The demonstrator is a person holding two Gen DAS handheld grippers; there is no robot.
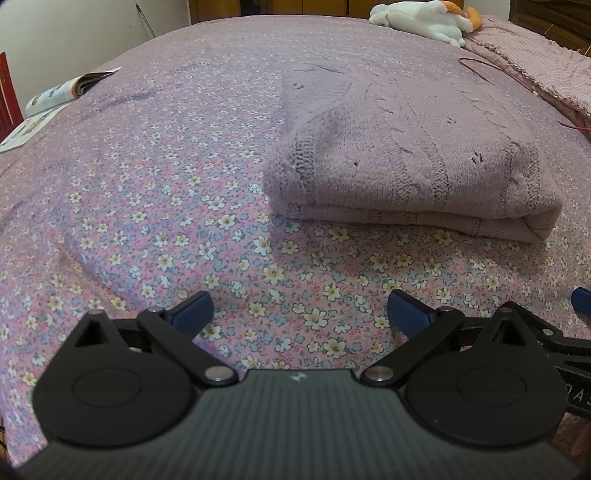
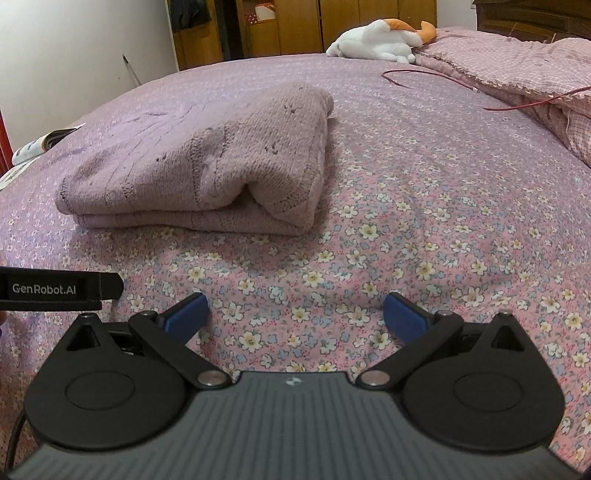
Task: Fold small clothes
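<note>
A mauve knitted garment lies folded in a thick stack on the flowered bedsheet, up and to the right of my left gripper. That gripper is open, its blue pads wide apart over bare sheet with nothing between them. In the right wrist view the same folded knit sits ahead and to the left, its near right corner bulging up. My right gripper is open too, a short way in front of the stack, holding nothing. Part of the left gripper's black body shows at that view's left edge.
A white and orange plush toy lies at the far end of the bed beside a pink checked quilt. A thin red cord runs across the sheet near the quilt. An open magazine rests at the bed's left edge. Wooden cupboards stand behind.
</note>
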